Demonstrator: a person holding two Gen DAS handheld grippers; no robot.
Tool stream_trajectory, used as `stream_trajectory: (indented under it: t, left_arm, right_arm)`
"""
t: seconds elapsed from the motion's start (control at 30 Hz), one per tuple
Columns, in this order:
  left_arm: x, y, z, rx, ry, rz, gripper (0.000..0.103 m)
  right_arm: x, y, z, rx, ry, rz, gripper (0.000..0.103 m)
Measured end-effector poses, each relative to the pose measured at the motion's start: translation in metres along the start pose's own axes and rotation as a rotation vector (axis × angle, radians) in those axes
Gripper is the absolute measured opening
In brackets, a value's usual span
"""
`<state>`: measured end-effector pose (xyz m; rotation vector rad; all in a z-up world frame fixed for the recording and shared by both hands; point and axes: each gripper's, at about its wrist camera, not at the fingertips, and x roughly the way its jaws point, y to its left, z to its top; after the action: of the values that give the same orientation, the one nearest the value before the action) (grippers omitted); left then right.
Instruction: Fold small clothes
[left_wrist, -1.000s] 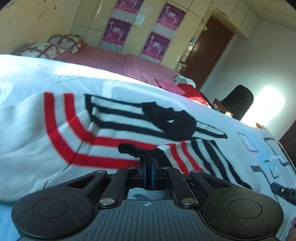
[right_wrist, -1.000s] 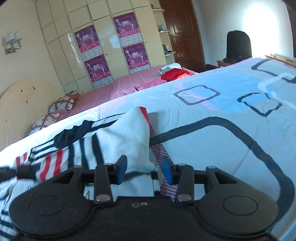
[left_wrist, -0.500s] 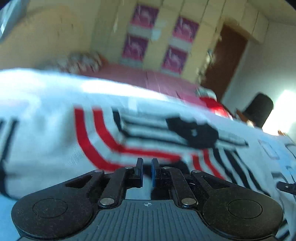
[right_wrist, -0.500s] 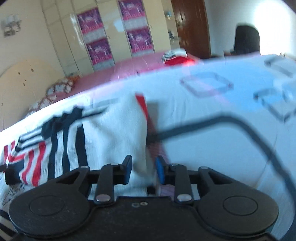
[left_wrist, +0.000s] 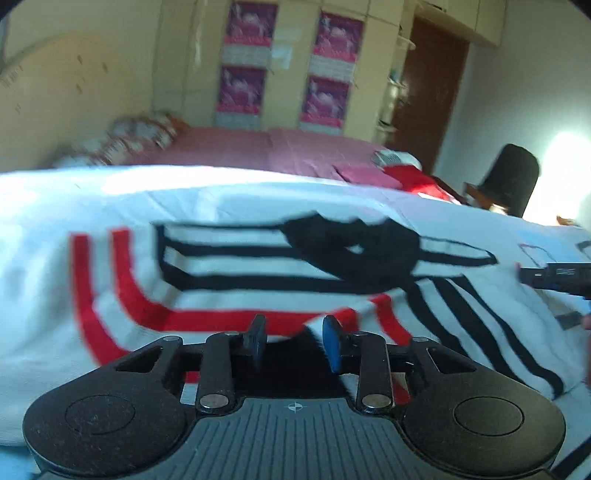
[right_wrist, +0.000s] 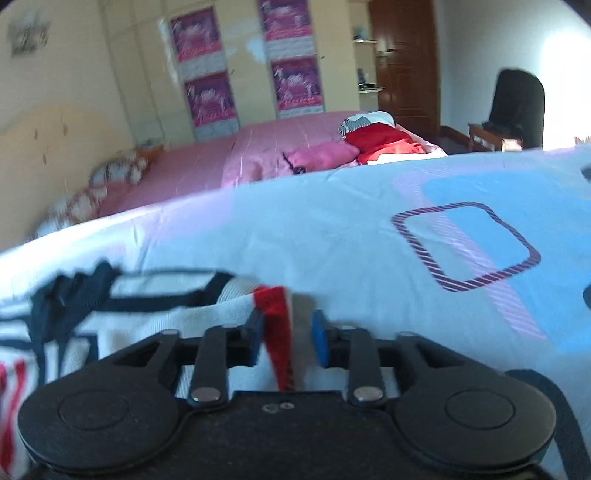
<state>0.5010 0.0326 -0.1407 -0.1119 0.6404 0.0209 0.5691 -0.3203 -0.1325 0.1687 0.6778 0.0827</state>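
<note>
A small white knit sweater (left_wrist: 229, 258) with red and black stripes lies spread on the pale blue bedsheet (right_wrist: 332, 229). My left gripper (left_wrist: 293, 341) is open just above the sweater's near hem, nothing between its fingers. My right gripper (right_wrist: 286, 339) is open at the sweater's right edge (right_wrist: 275, 317), where a red-trimmed corner stands up between the jaws without being clamped. The right gripper's tip (left_wrist: 554, 275) shows at the far right of the left wrist view.
A second bed with a pink cover (right_wrist: 258, 155) lies behind, with red and pink clothes (right_wrist: 380, 142) piled on it and pillows (left_wrist: 140, 136) at its head. A dark chair (right_wrist: 517, 107) and a wooden door (right_wrist: 402, 62) are at the back right.
My left gripper was shut on the sweater's hem and has opened and let it go. My right gripper has shifted right along the sweater's edge. Both views are blurred with motion.
</note>
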Motion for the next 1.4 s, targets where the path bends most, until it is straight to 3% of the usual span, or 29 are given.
stream_trajectory:
  t: [0.07, 0.17, 0.27, 0.33, 0.67, 0.77, 0.8, 0.83, 0.87, 0.97, 1.07, 1.1, 1.17, 1.3, 1.37, 1.4]
  left_arm:
    - [-0.012, 0.019, -0.001, -0.05, -0.009, 0.035, 0.033]
    - [-0.014, 0.047, -0.008, -0.141, 0.025, 0.054, 0.033]
    - [-0.003, 0.06, -0.014, -0.229, 0.07, -0.021, 0.033]
    - [0.002, 0.063, -0.016, -0.244, 0.067, -0.032, 0.033]
    - [0.001, 0.066, -0.022, -0.302, 0.102, -0.136, 0.033]
    - [0.003, 0.058, -0.022, -0.263, 0.105, -0.137, 0.033]
    - [0.005, 0.056, -0.02, -0.254, 0.103, -0.133, 0.032]
    - [0.007, 0.056, -0.02, -0.252, 0.099, -0.138, 0.023]
    - [0.01, 0.056, -0.02, -0.254, 0.1, -0.158, 0.004]
    - [0.006, 0.048, -0.024, -0.22, 0.045, -0.129, 0.003]
    - [-0.012, 0.049, -0.028, -0.258, -0.048, -0.082, 0.003]
    - [-0.012, 0.051, -0.031, -0.267, -0.052, -0.058, 0.003]
    - [-0.002, 0.057, -0.039, -0.306, -0.019, -0.049, 0.004]
    - [0.002, 0.063, -0.036, -0.328, 0.0, -0.073, 0.007]
    - [0.0, 0.072, -0.035, -0.367, 0.015, -0.098, 0.011]
    - [-0.005, 0.073, -0.035, -0.378, 0.003, -0.066, 0.016]
  right_arm:
    - [-0.003, -0.011, -0.002, 0.058, 0.002, 0.054, 0.047]
    - [0.003, -0.023, -0.005, 0.115, 0.029, 0.13, 0.047]
    - [0.006, -0.033, -0.004, 0.171, 0.031, 0.233, 0.044]
    - [0.006, -0.032, -0.004, 0.157, 0.034, 0.266, 0.043]
    - [0.003, -0.039, -0.003, 0.177, 0.039, 0.277, 0.038]
    - [0.006, -0.04, -0.005, 0.188, 0.042, 0.289, 0.037]
    - [0.006, -0.039, -0.005, 0.187, 0.04, 0.285, 0.034]
    - [0.007, -0.037, -0.005, 0.179, 0.038, 0.275, 0.031]
    - [0.006, -0.035, -0.005, 0.163, 0.038, 0.261, 0.024]
    - [0.002, -0.028, -0.005, 0.114, 0.016, 0.223, 0.011]
    - [-0.015, -0.017, -0.001, 0.024, -0.05, 0.178, 0.009]
    - [-0.016, -0.013, -0.002, -0.016, -0.059, 0.151, 0.009]
    - [0.001, -0.011, -0.009, -0.059, 0.004, 0.088, 0.009]
    - [0.001, -0.018, -0.009, -0.021, -0.016, 0.097, 0.013]
    - [0.0, -0.021, -0.008, -0.006, -0.016, 0.095, 0.027]
    - [-0.003, -0.025, -0.006, 0.007, -0.024, 0.083, 0.032]
